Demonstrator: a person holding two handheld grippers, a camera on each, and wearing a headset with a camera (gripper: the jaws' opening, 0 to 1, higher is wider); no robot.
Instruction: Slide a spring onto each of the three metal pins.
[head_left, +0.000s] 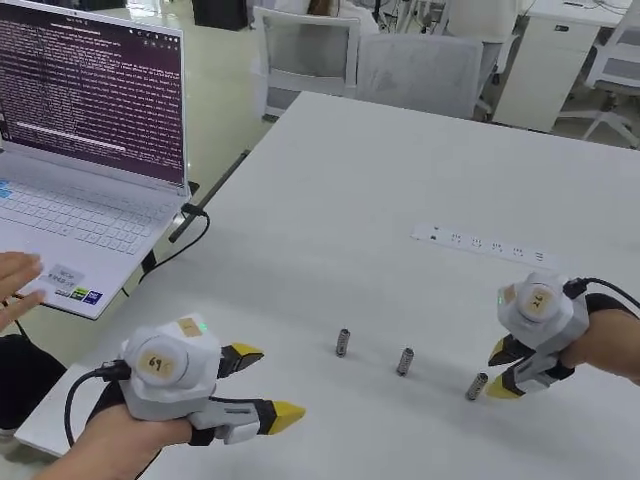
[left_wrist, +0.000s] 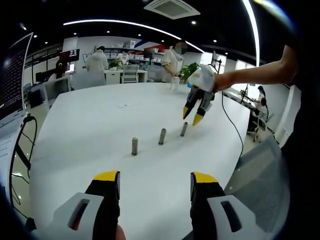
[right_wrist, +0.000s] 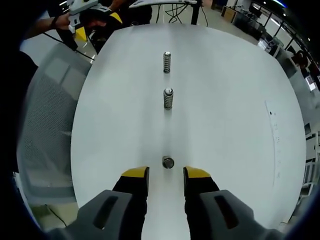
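Three short metal pins stand in a row on the white table, each with a spring around it: left (head_left: 343, 342), middle (head_left: 405, 361), right (head_left: 477, 386). My right gripper (head_left: 498, 370) hovers just right of the right pin, open, holding nothing. In the right gripper view the nearest pin (right_wrist: 168, 162) is seen from above just past my open fingertips (right_wrist: 166, 172), and the other two (right_wrist: 168, 98) (right_wrist: 167, 61) line up beyond it. My left gripper (head_left: 268, 382) rests open at the front left, apart from the row. Its own view has the gripper (left_wrist: 155, 177) facing the pins (left_wrist: 134, 146) (left_wrist: 162, 136) (left_wrist: 184, 129).
An open laptop (head_left: 90, 160) sits at the table's left edge with a hand (head_left: 15, 285) on it and a black cable (head_left: 190, 225) beside it. A white power strip (head_left: 485, 246) lies at the back right. Chairs (head_left: 420, 70) stand behind the table.
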